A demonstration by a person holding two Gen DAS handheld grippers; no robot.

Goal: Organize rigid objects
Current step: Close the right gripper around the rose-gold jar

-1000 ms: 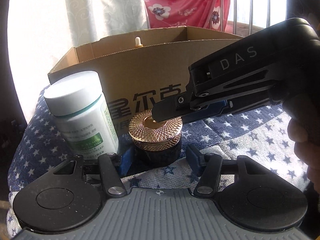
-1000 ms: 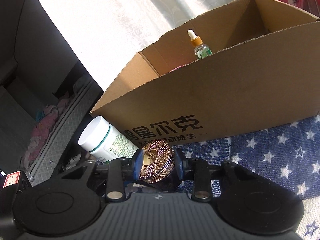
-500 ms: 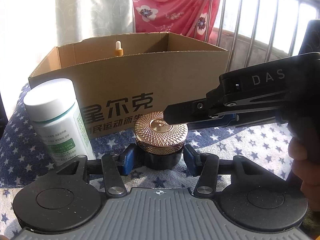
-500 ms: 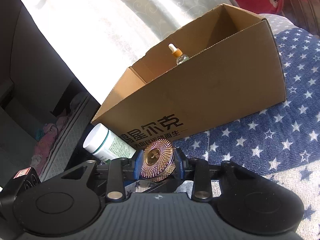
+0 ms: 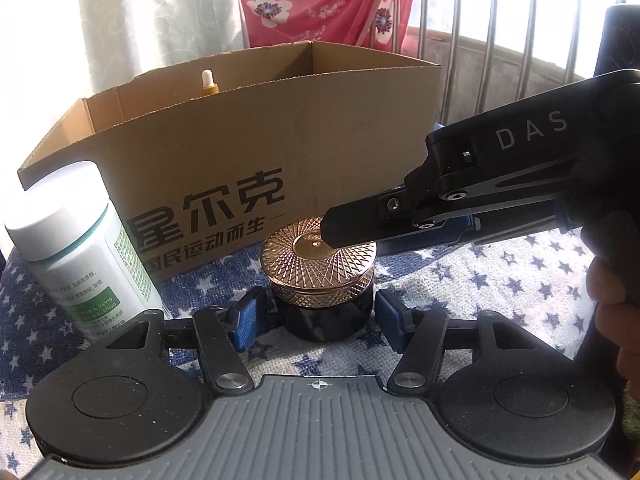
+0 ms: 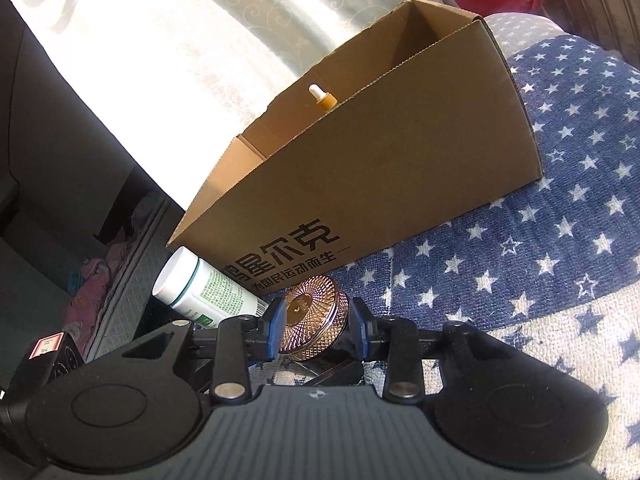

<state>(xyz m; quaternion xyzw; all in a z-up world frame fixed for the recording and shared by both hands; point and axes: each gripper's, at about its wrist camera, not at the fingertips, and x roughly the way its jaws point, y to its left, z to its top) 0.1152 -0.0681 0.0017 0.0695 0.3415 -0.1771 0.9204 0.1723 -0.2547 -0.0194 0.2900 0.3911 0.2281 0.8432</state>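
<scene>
A dark jar with a rose-gold patterned lid [image 5: 320, 268] stands on the star-print cloth in front of the cardboard box [image 5: 256, 152]. My left gripper [image 5: 316, 320] is open, its blue pads on either side of the jar's body with small gaps. My right gripper [image 6: 318, 330] reaches in from the right and is shut on the jar's lid [image 6: 312, 320]; it also shows in the left wrist view [image 5: 460, 204]. A white pill bottle [image 5: 76, 248] stands left of the jar. A dropper bottle [image 5: 208, 84] stands inside the box.
The blue and white star cloth [image 6: 560, 264] covers the surface. The box's open top [image 6: 400, 52] lies behind the jar. Window bars [image 5: 496, 32] and a pink floral curtain [image 5: 320, 0] are behind. The surface drops off at the left [image 6: 100, 240].
Both views have shifted, so more of the box and window bars show. The left gripper's fingers have opened a little wider around the jar. The right gripper stays on the lid.
</scene>
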